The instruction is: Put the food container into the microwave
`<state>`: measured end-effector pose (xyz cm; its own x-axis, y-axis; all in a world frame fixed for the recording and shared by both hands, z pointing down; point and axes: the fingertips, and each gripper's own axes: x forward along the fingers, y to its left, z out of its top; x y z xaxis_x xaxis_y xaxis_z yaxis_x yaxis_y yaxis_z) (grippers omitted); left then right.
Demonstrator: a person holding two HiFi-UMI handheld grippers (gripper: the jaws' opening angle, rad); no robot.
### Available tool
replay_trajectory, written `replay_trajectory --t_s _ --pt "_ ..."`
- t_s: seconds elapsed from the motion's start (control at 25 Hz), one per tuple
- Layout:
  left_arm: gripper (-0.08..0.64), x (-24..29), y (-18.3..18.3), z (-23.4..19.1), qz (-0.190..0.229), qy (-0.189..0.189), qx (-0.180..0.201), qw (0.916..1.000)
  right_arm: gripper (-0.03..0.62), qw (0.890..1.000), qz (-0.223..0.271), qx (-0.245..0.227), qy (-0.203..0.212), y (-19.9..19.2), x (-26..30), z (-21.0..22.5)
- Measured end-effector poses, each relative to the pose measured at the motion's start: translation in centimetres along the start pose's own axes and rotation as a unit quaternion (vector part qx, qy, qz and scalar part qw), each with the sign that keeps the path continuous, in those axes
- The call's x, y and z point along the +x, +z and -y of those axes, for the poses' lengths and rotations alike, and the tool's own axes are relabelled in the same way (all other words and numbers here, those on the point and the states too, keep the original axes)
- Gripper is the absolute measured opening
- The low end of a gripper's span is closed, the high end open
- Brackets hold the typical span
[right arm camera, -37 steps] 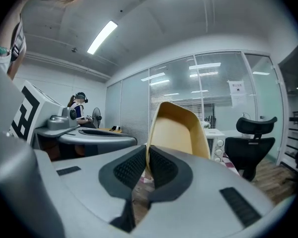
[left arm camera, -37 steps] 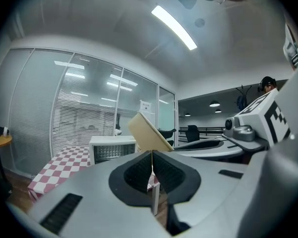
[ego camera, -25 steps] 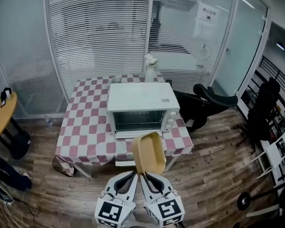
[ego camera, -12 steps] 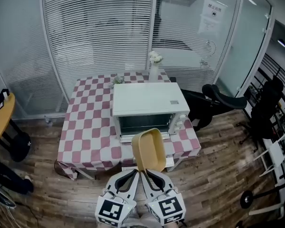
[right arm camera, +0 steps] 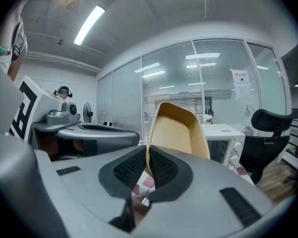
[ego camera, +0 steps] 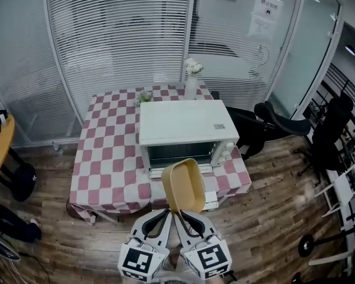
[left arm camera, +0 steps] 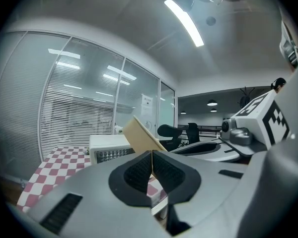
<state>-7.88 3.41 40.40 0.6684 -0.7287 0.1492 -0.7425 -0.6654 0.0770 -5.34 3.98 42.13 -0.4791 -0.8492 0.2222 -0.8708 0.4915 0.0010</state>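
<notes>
Food container (ego camera: 183, 185), tan, empty, round-cornered, near rim clamped in fingers (left arm camera: 136, 175) of left gripper (ego camera: 167, 215) and right gripper (ego camera: 180, 216)

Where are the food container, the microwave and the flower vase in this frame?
food container (ego camera: 183, 188), head view, on its tan inner floor.
microwave (ego camera: 186, 122), head view, on its white top panel.
flower vase (ego camera: 191, 90), head view, on the vase body below the flowers.

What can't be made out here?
- Microwave door, open or shut: in the head view the food container covers its front edge.
- Knob settings: too small in every view.
- Notice on the glass: head view, print too small.
</notes>
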Motion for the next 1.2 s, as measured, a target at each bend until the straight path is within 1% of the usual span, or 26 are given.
replay_trajectory --t_s 0.2,0.44,0.56,0.76,0.96,1.08,1.2 --pt "0.014 3.0 0.5 -1.3 -0.001 0.015 -0.002 0.9999 0.014 1.0 0.011 -0.007 0.014 1.1 2.0 2.6" --pt "0.014 8.4 3.0 -2.3 0.014 0.035 0.008 0.9993 0.014 0.999 0.023 -0.015 0.034 3.0 4.5 7.2" --pt "0.014 10.5 3.9 -2.9 0.017 0.051 0.01 0.9985 0.014 0.999 0.017 -0.021 0.047 3.9 5.5 9.2" --pt "0.014 13.3 3.9 -3.6 0.013 0.072 0.006 0.9973 0.014 0.998 0.017 -0.016 0.065 4.0 6.8 11.8" --pt "0.014 14.7 3.5 -4.1 0.005 0.091 0.002 0.9959 0.014 0.996 0.016 -0.015 0.088 3.3 7.6 12.9" --pt "0.014 14.8 3.0 -4.5 -0.003 0.103 -0.003 0.9947 0.014 0.995 -0.007 -0.008 0.1 2.7 7.8 12.8" --pt "0.014 14.5 2.5 -5.1 -0.009 0.115 -0.009 0.9933 0.014 0.993 -0.007 -0.008 0.114 1.7 8.3 12.6"
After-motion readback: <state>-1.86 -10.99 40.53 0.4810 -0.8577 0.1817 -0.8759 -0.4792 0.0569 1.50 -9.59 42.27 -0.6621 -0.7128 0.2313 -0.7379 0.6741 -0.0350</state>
